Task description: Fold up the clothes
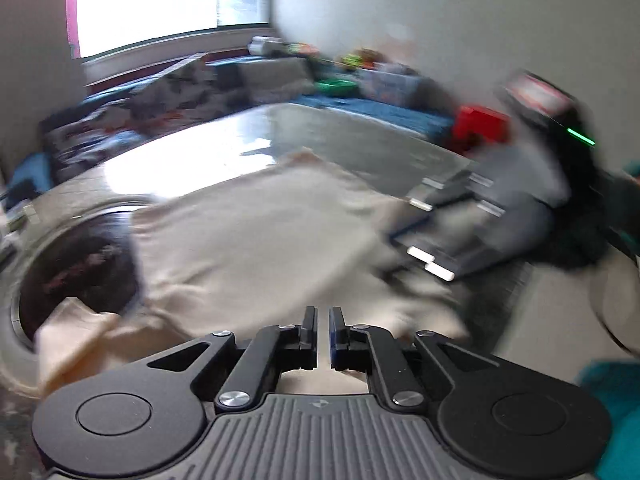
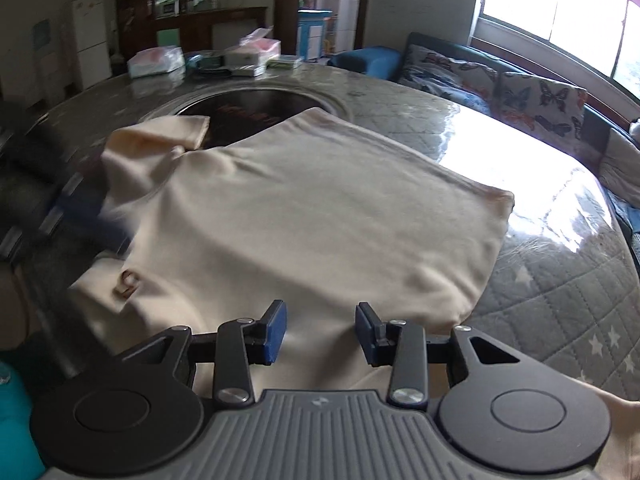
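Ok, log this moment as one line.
task: fold clothes | left gripper: shut, nothing visibly held | right gripper: open over shirt | shirt: flat on table

Nothing here can be read for certain. The dark round inset in my tabletop carries reddish lettering, but it is too smeared and tilted to make out a single word. The grey ribbed body of my right hand-held gripper bears a small round emblem, a mark rather than letters; the left hand-held gripper carries the same. The packets at the tabletop's far edge show coloured print too small to read.
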The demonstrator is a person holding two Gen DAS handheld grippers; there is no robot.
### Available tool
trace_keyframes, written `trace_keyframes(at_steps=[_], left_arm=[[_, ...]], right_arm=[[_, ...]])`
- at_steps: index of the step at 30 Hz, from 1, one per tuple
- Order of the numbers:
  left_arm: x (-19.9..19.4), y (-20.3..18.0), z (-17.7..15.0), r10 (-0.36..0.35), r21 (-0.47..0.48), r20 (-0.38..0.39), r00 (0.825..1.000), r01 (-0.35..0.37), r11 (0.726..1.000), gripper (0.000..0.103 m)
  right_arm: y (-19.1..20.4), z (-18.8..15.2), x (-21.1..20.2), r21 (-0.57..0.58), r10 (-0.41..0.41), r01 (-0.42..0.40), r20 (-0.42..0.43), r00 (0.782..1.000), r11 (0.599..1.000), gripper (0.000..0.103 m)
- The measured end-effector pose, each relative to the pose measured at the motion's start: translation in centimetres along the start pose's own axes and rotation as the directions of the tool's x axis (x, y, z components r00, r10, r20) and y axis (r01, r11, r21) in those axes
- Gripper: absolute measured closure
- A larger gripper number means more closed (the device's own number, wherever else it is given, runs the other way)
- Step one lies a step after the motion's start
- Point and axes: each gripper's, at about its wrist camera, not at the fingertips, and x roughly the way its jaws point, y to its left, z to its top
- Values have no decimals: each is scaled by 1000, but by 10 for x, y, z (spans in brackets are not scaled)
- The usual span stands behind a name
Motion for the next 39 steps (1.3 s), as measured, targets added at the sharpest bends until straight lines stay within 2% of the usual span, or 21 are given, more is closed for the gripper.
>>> trace_keyframes(at_steps=[4,6,11,15,17,20,23,25,26,29,30,32,34,36,37,39], left_arm=[[23,28,5,77,-132,-23,997,-79,988,95],[33,39,4,103,-179,-43,994,-109,978,95],[18,63,-11,182,-231,-10,983,-179,956,91],[14,92,-22,264,-277,-71,962,-273,921,91],[14,104,-26,318,-282,-93,943,-332,900,91],[11,119,-32,412,-300,-106,905,-424,855,91],[6,136,-40,552,-352,-137,823,-561,749,91],[1,148,-46,608,-415,-178,774,-619,667,90],[-4,154,-50,628,-448,-188,756,-635,630,89],[-18,169,-61,671,-510,-214,710,-667,543,82],[-21,173,-64,683,-513,-229,694,-682,521,71],[-26,177,-66,696,-507,-248,674,-702,499,68],[-28,176,-61,681,-507,-242,691,-689,518,68],[-30,165,-53,659,-501,-205,724,-656,564,68],[-28,157,-46,639,-495,-181,747,-631,598,68],[-26,140,-34,574,-484,-124,809,-555,677,68]], right_arm=[[14,-2,-2,-29,61,-61,-6,998,998,65],[20,-2,-1,-61,59,-60,-3,998,996,65],[20,0,0,-68,66,-67,-11,998,995,61],[19,0,2,-64,71,-71,-11,997,995,59],[19,0,2,-68,69,-70,-12,998,995,59],[17,-1,2,-63,72,-73,-14,997,995,58],[16,-1,2,-61,72,-73,-16,997,995,58],[16,-1,2,-61,72,-73,-17,997,996,58],[16,-1,2,-59,72,-73,-18,997,996,58],[16,-1,2,-62,72,-73,-20,997,995,57],[15,0,2,-64,73,-74,-23,997,995,57],[15,3,3,-66,78,-80,-30,997,995,57],[12,6,2,-55,91,-92,-28,995,994,57],[7,10,1,-32,100,-100,-17,995,994,57],[3,13,1,-20,100,-101,-11,995,995,57],[-6,19,3,3,88,-88,6,996,996,58]])
